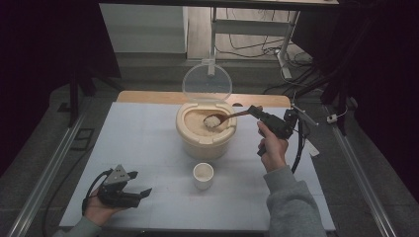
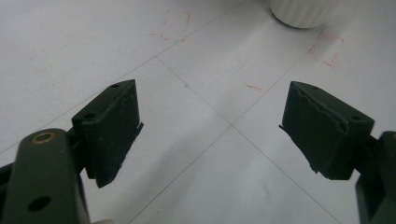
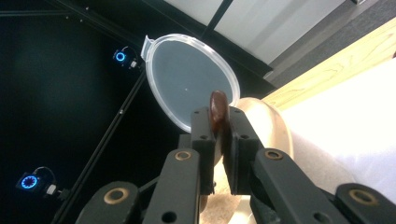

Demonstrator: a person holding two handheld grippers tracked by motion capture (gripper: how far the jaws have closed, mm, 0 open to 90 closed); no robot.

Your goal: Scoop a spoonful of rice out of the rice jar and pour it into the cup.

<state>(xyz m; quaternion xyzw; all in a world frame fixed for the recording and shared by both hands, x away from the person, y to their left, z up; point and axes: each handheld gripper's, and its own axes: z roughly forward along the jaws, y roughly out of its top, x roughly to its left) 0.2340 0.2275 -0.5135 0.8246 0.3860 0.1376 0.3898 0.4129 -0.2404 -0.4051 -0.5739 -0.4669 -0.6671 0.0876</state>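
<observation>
Right gripper (image 1: 254, 111) clamps spoon (image 1: 227, 118) heaped with rice (image 1: 212, 120) over container (image 1: 205, 143).

From my feed the brown wooden spoon (image 1: 228, 117) sits heaped with white rice over the open cream tub (image 1: 205, 132), clear lid (image 1: 207, 83) standing upright behind it, small white cup (image 1: 203, 176) just in front on the bench.

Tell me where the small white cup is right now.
In the high view the cup stands on the table's near middle, just in front of the rice container, between both hands.
</observation>
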